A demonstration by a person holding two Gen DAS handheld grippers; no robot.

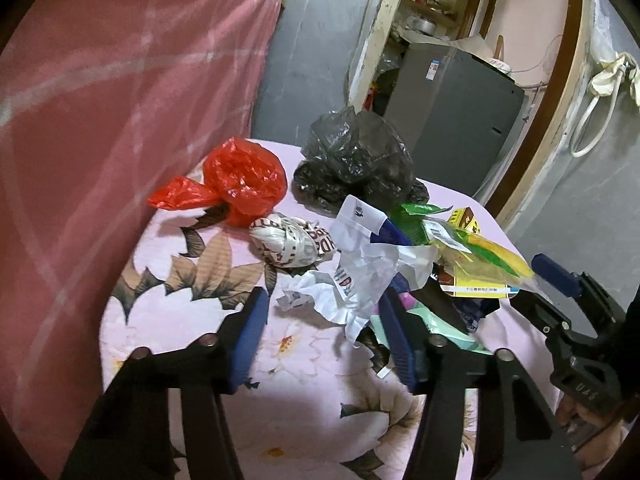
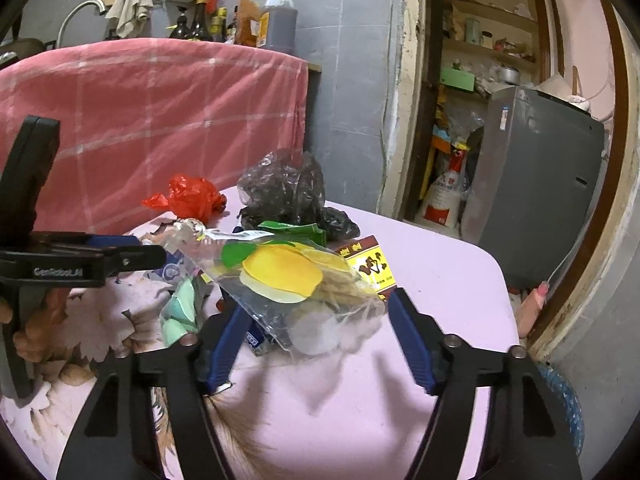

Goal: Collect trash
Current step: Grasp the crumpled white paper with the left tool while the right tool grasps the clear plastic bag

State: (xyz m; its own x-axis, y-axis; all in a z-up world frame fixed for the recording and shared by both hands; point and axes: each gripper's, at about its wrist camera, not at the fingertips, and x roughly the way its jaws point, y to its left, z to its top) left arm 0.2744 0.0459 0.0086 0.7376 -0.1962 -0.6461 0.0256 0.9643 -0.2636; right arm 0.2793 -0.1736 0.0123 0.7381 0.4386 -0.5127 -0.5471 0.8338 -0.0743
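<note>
The trash lies in a heap on the pink floral cloth (image 1: pixel 192 320) of the table. At its near side is crumpled white paper (image 1: pixel 360 276), and your left gripper (image 1: pixel 324 320) has that paper between its blue fingers; whether the pads press on it you cannot tell from here. Beside the paper, toward your right, a clear packet (image 2: pixel 288 280) with a yellow and green print lies on top of a mint wrapper (image 2: pixel 182 312) and a yellow-and-brown box (image 2: pixel 368 268). Your right gripper (image 2: pixel 316 316) straddles the near end of that packet, jaws partly apart, with a gap showing at the right finger, so it is not clamped.

Farther back sit a printed white wad (image 1: pixel 288 246), a red bag (image 1: pixel 240 180) and a black bag (image 1: pixel 356 160), the two bags near each other but apart. Behind the table hangs a pink checked cloth (image 2: pixel 160 120); a grey fridge (image 2: pixel 536 184) stands in the doorway beyond.
</note>
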